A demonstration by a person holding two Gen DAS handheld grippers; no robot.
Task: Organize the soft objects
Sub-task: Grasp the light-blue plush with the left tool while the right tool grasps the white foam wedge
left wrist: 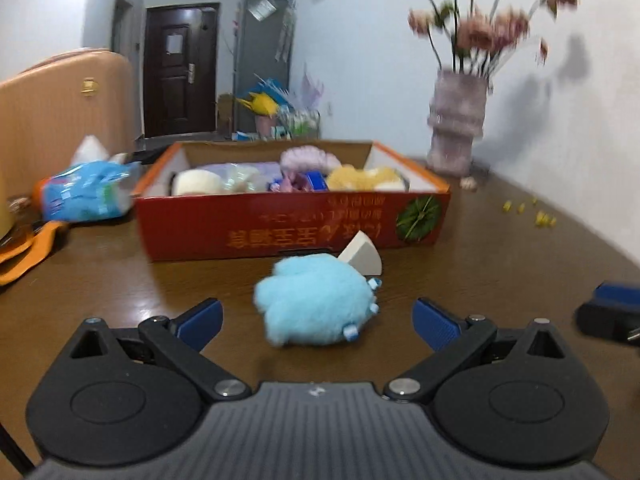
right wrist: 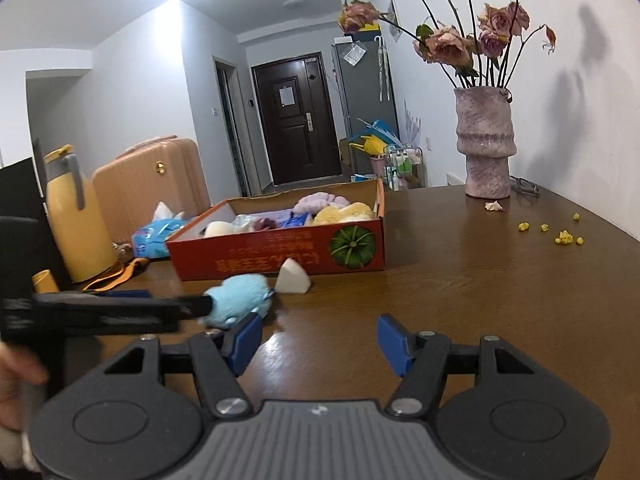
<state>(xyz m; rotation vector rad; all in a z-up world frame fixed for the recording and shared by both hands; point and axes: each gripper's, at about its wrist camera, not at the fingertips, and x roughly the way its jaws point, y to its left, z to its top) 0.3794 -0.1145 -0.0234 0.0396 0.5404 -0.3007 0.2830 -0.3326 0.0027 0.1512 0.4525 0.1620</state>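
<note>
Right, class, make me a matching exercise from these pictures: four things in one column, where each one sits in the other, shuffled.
1. blue plush
2. yellow plush
3. vase
4. white wedge

A. inside the box
B. table's far side, by the wall
C. ahead of the open left gripper
D. against the box's front

Pairs: 1-C, 2-A, 3-B, 4-D

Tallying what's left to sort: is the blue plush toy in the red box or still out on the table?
Out. The blue plush toy lies on the table in front of the red box, beside a white wedge.
</note>
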